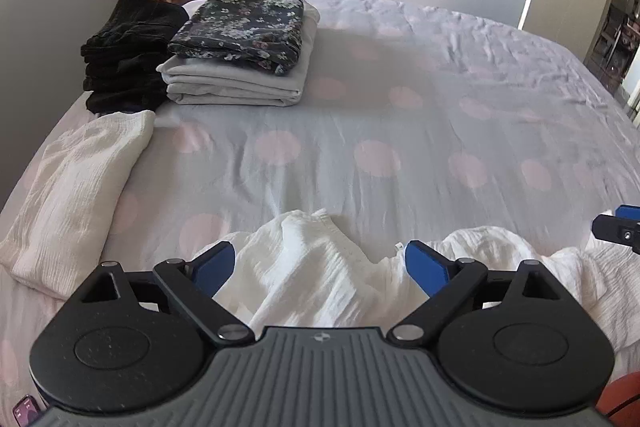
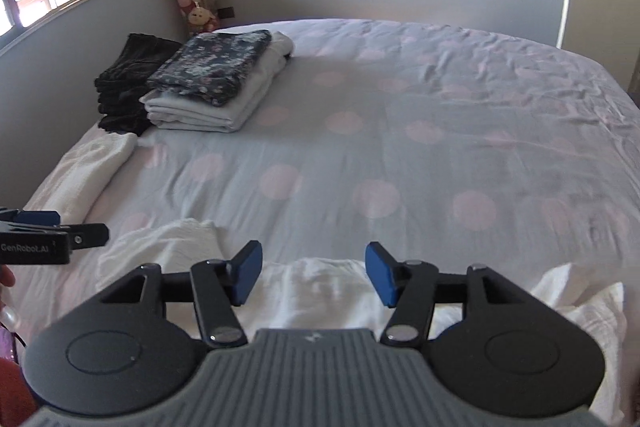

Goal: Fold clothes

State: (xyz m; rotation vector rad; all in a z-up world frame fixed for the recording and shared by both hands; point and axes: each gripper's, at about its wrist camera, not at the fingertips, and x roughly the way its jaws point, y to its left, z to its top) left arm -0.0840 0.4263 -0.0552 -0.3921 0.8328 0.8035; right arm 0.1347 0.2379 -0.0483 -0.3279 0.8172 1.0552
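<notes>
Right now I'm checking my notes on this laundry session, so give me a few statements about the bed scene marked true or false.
1. The dark floral folded garment lies on top of the pale grey folded stack. True.
2. The black folded pile sits to the right of that stack. False: it is on its left, nearer the window.
3. The left gripper is clamped shut. False: its jaws stand wide, with crumpled white crinkle cloth between them.
4. The right gripper is open. True.

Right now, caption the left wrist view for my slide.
Open left gripper over crumpled white garment; folded stacks on dotted bed.
</notes>
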